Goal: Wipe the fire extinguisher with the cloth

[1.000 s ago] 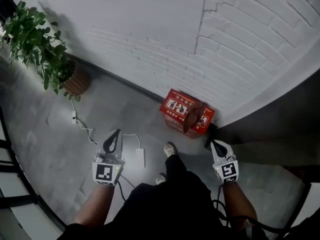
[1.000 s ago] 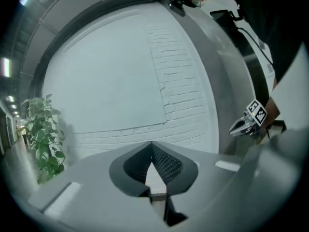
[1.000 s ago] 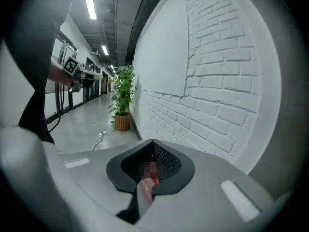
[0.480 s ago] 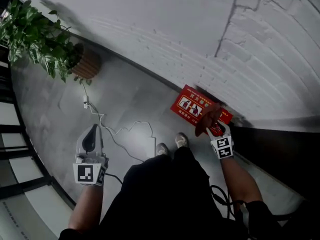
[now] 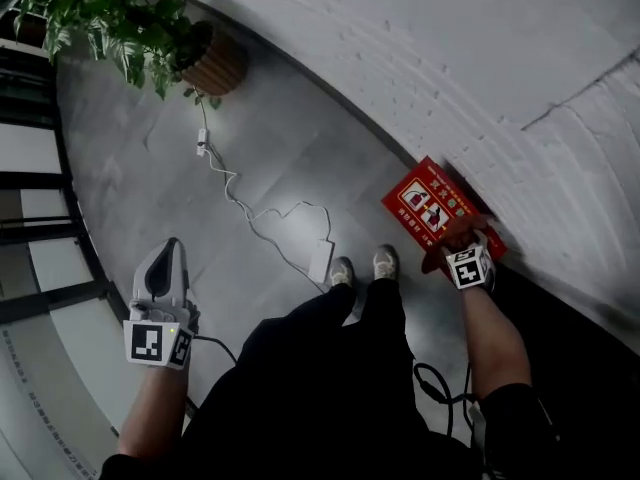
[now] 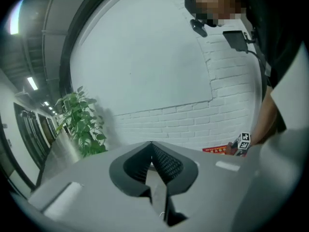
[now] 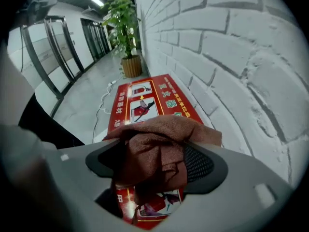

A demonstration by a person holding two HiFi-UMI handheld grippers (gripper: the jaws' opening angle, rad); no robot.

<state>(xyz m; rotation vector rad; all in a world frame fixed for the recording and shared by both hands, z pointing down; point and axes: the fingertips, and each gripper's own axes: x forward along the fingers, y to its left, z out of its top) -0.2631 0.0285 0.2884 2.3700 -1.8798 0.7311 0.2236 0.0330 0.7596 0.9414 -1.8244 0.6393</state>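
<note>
The cloth (image 7: pixel 159 134), a rusty brown rag, sits bunched between the jaws of my right gripper (image 7: pixel 155 164). Those jaws have just been opening and now stand wide, so the rag lies loose in the gap, one fold draped over the front edge, and it is no longer pinched. Right under it is the red fire extinguisher box (image 7: pixel 145 93), lying flat on the floor (image 5: pixel 270 158) with its printed lid facing up and its far side against the white brick wall (image 7: pixel 217 42). My right gripper points steeply down at the near end of that lid. My shoes (image 5: pixel 385 263) stand just beside the box. A white cable (image 5: pixel 250 208) snakes across the floor towards a potted plant (image 5: pixel 130 18) by the wall. My left gripper (image 6: pixel 151 151) hangs well apart on the other side, jaws pressed together with nothing between them.
</note>
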